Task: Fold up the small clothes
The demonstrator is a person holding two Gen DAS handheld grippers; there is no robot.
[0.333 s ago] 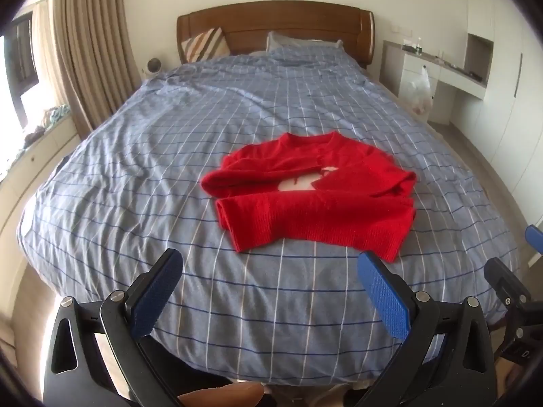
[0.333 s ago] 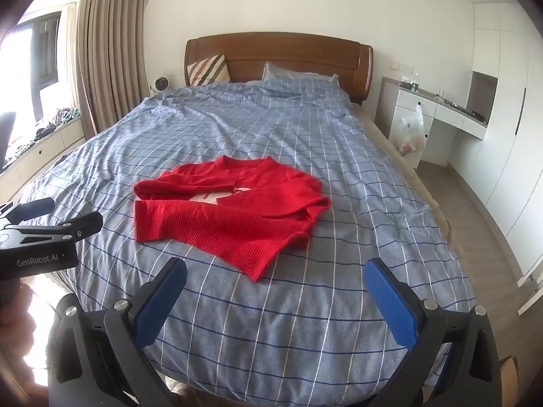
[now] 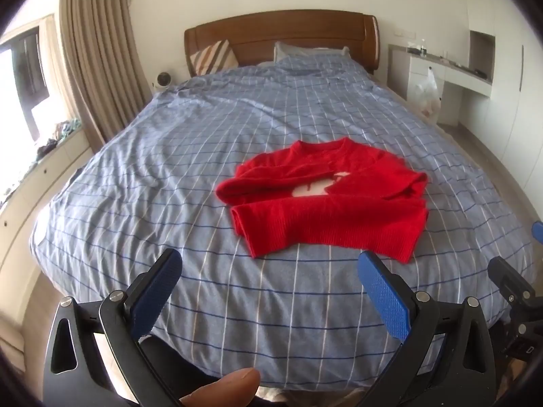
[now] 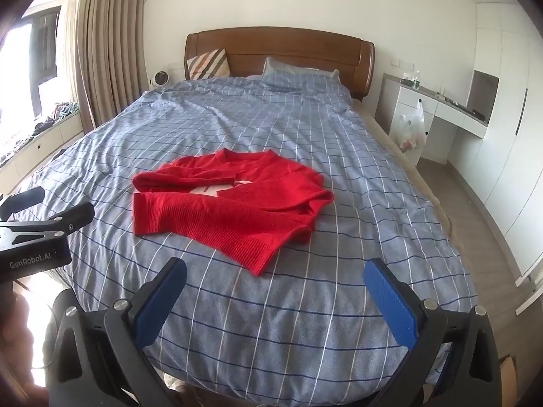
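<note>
A small red knit sweater point(image 3: 325, 200) lies on the blue checked bed cover point(image 3: 203, 156), sleeves folded across its front, a white patch showing in the middle. It also shows in the right wrist view point(image 4: 234, 203). My left gripper point(image 3: 271, 271) is open and empty, held above the foot of the bed, short of the sweater's hem. My right gripper point(image 4: 276, 281) is open and empty, also short of the hem. The left gripper's body point(image 4: 37, 234) shows at the left edge of the right wrist view.
A wooden headboard point(image 3: 281, 34) with a striped cushion point(image 3: 213, 57) and pillow stands at the far end. Curtains and a window ledge point(image 3: 44, 149) run along the left. A white desk with a plastic bag point(image 3: 427, 91) stands on the right.
Both grippers have tilted up slightly and the view has risen; the sweater has not moved.
</note>
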